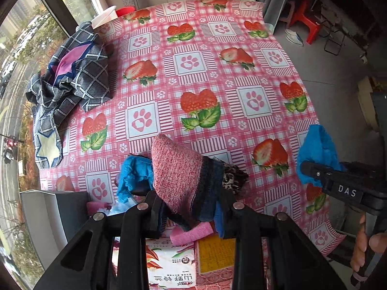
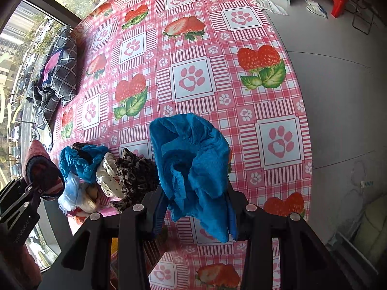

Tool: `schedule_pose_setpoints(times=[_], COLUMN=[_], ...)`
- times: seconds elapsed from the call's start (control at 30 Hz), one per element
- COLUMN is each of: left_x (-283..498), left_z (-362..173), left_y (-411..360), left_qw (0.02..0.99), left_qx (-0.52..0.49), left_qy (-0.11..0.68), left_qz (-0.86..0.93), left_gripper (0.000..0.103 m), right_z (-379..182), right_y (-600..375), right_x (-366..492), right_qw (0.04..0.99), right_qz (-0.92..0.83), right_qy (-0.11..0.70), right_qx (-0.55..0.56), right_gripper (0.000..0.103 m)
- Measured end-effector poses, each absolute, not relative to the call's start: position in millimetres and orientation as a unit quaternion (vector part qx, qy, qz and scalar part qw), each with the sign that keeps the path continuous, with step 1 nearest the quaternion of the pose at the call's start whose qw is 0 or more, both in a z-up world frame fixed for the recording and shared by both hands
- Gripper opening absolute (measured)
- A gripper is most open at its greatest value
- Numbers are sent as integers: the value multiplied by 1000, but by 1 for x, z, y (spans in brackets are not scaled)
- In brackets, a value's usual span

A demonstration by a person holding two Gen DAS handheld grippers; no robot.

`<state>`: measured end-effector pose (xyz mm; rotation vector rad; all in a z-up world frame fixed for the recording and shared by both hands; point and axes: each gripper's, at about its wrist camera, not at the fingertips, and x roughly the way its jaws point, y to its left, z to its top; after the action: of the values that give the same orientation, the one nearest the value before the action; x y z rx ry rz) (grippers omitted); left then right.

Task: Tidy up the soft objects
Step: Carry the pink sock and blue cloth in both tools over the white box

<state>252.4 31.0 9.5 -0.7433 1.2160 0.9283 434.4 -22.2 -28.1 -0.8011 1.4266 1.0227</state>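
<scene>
Gripping: left gripper (image 1: pixel 191 207) jaws clamp pink-speckled, dark-cuffed sock (image 1: pixel 179 174) | right gripper (image 2: pixel 193 207) jaws clamp crumpled blue cloth (image 2: pixel 193 166)

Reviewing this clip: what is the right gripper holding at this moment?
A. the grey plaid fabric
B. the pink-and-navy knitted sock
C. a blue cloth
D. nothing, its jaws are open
C: in the right wrist view the right gripper has its jaws shut on a crumpled blue cloth, lifted above the strawberry tablecloth.

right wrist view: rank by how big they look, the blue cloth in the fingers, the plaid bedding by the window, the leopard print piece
1. blue cloth, though it sits closest to the camera, which inflates it
2. plaid bedding, farther off, likely bigger in reality
3. leopard print piece
</scene>
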Motion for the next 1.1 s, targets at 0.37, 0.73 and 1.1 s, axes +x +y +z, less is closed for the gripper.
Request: schedule_pose_setpoints(times=[0.37, 0.73, 1.1], left_x=[321, 331, 254], left_z=[22, 25, 31], left_y=[-56, -134, -188], left_qw=[712, 759, 774], left_qx=[-277, -222, -200], left_qy=[567, 587, 581], left_qz=[307, 175, 153], left_gripper=[34, 34, 34], right_z=[-23, -35, -40], right_y=[-80, -153, -208], right_x=[459, 438, 361], right_qw=[572, 581, 571], right_qz=[425, 380, 365], right_qy=[620, 638, 655], right_qx=[-328, -333, -334], right_gripper=[42, 42, 42])
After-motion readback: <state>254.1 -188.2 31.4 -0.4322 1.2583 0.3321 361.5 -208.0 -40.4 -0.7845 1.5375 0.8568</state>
